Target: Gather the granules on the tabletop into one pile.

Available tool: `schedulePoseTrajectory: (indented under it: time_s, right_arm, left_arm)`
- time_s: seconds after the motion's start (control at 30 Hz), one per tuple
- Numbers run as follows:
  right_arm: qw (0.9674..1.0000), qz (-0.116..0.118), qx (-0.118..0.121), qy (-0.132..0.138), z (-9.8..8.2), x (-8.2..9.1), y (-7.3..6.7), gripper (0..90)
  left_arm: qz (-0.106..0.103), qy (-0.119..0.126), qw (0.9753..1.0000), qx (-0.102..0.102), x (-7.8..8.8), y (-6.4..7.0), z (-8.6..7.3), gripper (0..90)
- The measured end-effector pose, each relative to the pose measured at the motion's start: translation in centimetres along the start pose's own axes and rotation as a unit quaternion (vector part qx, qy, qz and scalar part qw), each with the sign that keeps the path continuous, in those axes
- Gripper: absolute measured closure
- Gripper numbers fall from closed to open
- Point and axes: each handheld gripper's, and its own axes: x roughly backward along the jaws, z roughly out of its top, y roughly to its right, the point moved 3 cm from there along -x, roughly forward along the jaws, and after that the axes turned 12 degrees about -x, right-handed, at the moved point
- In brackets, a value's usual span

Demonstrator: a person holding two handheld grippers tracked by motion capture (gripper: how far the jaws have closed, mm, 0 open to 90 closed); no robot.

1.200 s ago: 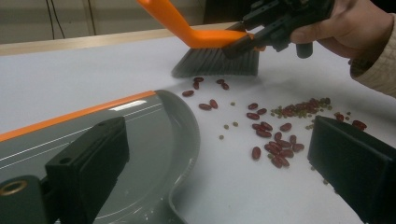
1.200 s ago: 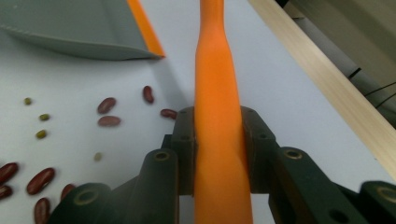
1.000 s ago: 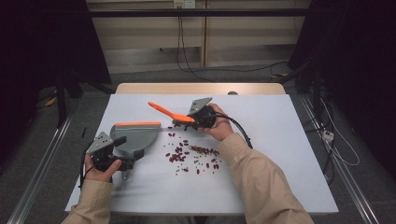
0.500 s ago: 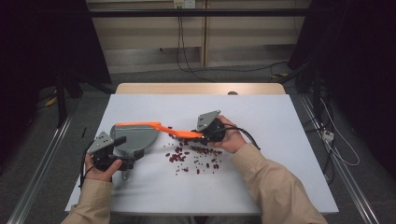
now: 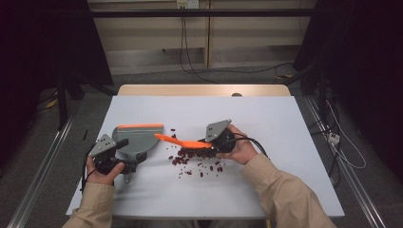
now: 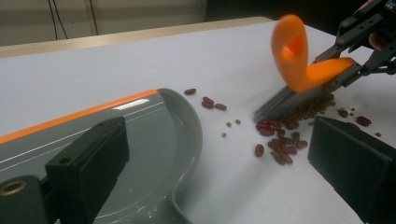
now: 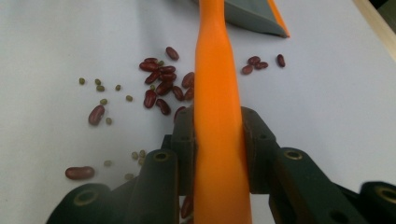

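Note:
An orange hand brush [image 5: 183, 140] is clamped in my right gripper [image 5: 211, 142], which is shut on its handle [image 7: 218, 93]. Its dark bristles [image 6: 280, 100] rest on a pile of red beans [image 5: 190, 159] mixed with small green ones [image 7: 100, 88]. The handle's tip points left at the grey dustpan [image 5: 138, 140] with an orange lip. My left gripper [image 5: 119, 159] sits at the dustpan's neck. Its jaws stand wide, one over the pan [image 6: 154, 140] and the other on the bare table beside it.
The white table top [image 5: 285, 123] has free room at the right and back. A few stray beans [image 6: 208, 101] lie just off the dustpan's rim. Cables trail on the floor behind and to the right of the table.
My right gripper has come toward the person with the brush, and the brush has dropped from a raised tilt down onto the beans. The left gripper and the dustpan have stayed put.

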Motion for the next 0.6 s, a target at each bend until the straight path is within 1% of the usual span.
schedulePoseTrajectory:
  time_s: [0.07, 0.1, 0.13, 0.17, 0.2, 0.27, 0.33, 0.4, 0.43, 0.47, 0.53, 0.57, 0.6]
  right_arm:
    - [0.9999, -0.002, -0.008, 0.012, 0.1, 0.2, 0.2, 71.3]
    - [0.9997, -0.007, -0.012, 0.018, 0.2, 0.3, 0.4, 71.3]
    - [0.9992, -0.012, -0.022, 0.031, 0.4, 0.3, 0.8, 71.3]
    - [0.9987, -0.011, -0.030, 0.039, 0.5, 0.3, 1.1, 71.3]
    - [0.9978, -0.022, -0.038, 0.049, 0.7, 0.3, 1.6, 71.3]
    - [0.9966, -0.038, -0.049, 0.055, 1.1, 0.1, 2.4, 71.3]
    - [0.9945, -0.049, -0.065, 0.066, 1.7, -0.5, 3.5, 71.3]
    - [0.9935, -0.062, -0.069, 0.066, 2.3, -1.2, 4.2, 71.3]
    - [0.9930, -0.065, -0.072, 0.067, 2.6, -1.6, 4.5, 71.3]
    - [0.9930, -0.064, -0.074, 0.066, 2.8, -2.0, 4.8, 71.3]
    - [0.9925, -0.069, -0.075, 0.068, 3.3, -2.7, 5.1, 71.2]
    - [0.9924, -0.066, -0.078, 0.068, 3.4, -3.0, 5.3, 71.3]
    - [0.9927, -0.064, -0.076, 0.067, 3.6, -3.3, 5.4, 71.3]
  left_arm:
    - [-0.002, -0.001, 1.0000, -0.001, 0.0, 0.1, 0.0, 5.3]
    - [-0.002, -0.001, 1.0000, 0.000, 0.1, 0.1, 0.0, 5.2]
    - [-0.003, -0.001, 1.0000, 0.000, 0.1, 0.2, 0.0, 5.2]
    - [-0.003, 0.000, 1.0000, 0.001, 0.1, 0.2, 0.0, 5.2]
    - [-0.003, -0.001, 1.0000, 0.001, 0.1, 0.2, 0.0, 5.3]
    - [-0.002, 0.000, 1.0000, 0.003, 0.1, 0.1, -0.1, 5.2]
    - [-0.003, -0.003, 1.0000, 0.003, 0.1, 0.0, -0.1, 5.2]
    - [-0.003, -0.003, 1.0000, 0.002, 0.1, 0.0, -0.2, 5.2]
    - [-0.003, -0.002, 1.0000, 0.003, 0.1, 0.0, -0.2, 5.3]
    - [-0.004, -0.002, 1.0000, 0.004, 0.1, 0.0, -0.2, 5.3]
    - [-0.004, -0.002, 1.0000, 0.004, 0.1, 0.0, -0.2, 5.3]
    - [-0.004, -0.002, 1.0000, 0.002, 0.1, 0.0, -0.2, 5.2]
    - [-0.003, -0.002, 1.0000, 0.002, 0.1, 0.0, -0.2, 5.3]
